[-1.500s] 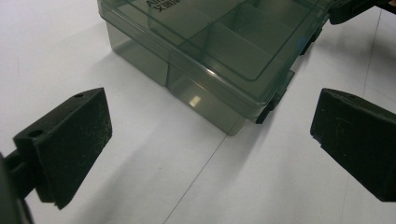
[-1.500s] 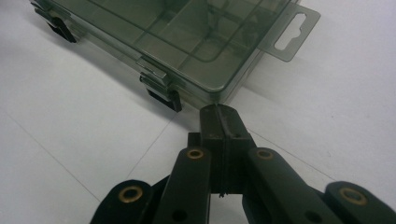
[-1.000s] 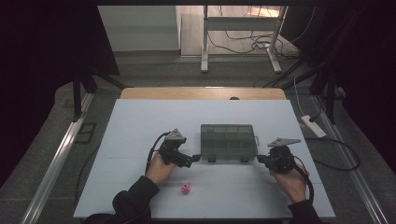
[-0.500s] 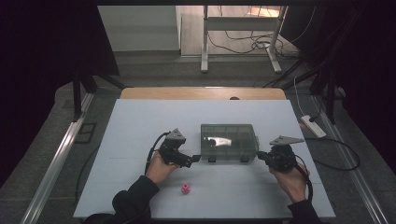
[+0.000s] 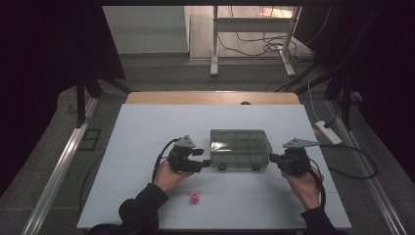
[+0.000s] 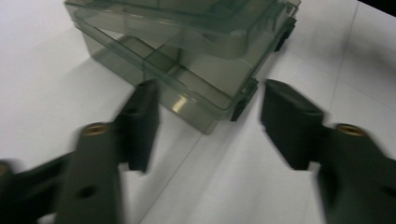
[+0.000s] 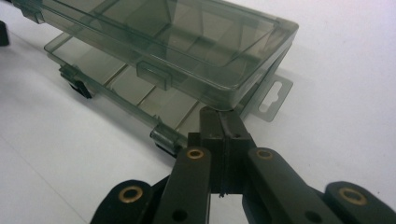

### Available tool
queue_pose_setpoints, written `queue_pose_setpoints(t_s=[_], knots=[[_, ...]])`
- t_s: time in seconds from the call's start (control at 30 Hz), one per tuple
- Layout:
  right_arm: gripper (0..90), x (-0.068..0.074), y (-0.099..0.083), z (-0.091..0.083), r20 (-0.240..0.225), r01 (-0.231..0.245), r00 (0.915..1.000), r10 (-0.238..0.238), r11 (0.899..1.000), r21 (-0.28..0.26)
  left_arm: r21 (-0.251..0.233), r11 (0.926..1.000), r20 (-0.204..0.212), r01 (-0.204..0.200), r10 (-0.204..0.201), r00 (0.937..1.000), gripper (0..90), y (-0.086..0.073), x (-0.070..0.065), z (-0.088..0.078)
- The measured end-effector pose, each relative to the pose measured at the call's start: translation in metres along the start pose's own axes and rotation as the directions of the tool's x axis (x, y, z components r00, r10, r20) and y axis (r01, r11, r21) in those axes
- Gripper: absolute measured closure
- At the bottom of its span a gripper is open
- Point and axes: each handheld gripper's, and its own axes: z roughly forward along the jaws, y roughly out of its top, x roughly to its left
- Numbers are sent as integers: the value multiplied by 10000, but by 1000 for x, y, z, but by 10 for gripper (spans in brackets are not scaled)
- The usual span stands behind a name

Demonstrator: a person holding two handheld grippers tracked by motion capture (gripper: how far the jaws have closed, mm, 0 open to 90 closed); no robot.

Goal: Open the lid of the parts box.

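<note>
i'm working a clear compartment box (image 5: 240,149) that sits on the white table (image 5: 147,132), between my two grippers; everything else i place against that box. its lid (image 7: 187,42) stands partly raised off the tray (image 7: 116,84), hinged up along the far edge as far as i can judge, so the near edge gapes.

my right gripper (image 7: 223,128) is at the box's right end, jaws clenched together with nothing visibly wide between them. the tips sit right at the corner under the lid's lip, but i cannot tell whether they pinch a thin edge or just prop it. my left gripper (image 6: 208,112) is at the box's left near corner; its jaws have just been closing and now stand half open, straddling that corner without the pads pressing on it, so it is released for now.

the box looks like thin, hard, smoky plastic: light, stiff, slick, and likely to skate on the smooth table if pushed from one side. i'd judge the safest hold is across a corner wall of the tray, or on the black latch (image 6: 243,99) area, not on the flexing lid. squeezing hard could crack it.

a small pink piece (image 5: 194,198) lies nearer me than the box, well apart from it.
</note>
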Motion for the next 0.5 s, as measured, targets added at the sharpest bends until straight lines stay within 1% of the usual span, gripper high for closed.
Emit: queue_pose_setpoints(t_s=[0.03,0.07,0.17,0.23,0.3,0.33,0.5], knots=[[894,0,1,0,2,-9,10000,9,10000,-29,77,10000,49,22,-22,10000,493,0,0,1],[893,0,2,0,8,-2,10000,2,10000,-50,138,9999,79,36,-37,10000,552,1,-1,2],[893,-1,5,0,34,-14,10000,14,9999,-137,207,9998,144,43,-46,9999,686,2,-1,4],[894,-1,6,0,41,-44,10000,45,9999,-162,159,9999,252,21,-25,9997,764,3,-1,5],[894,-1,8,0,62,-22,10000,23,9998,-199,99,9999,291,24,-27,9996,856,6,-2,6],[894,-1,9,0,69,-27,10000,28,9998,-220,61,10000,299,17,-19,9996,887,8,-2,7],[894,-2,11,0,101,-95,9999,98,9996,-269,169,9998,221,-136,132,9997,889,12,-7,14]])
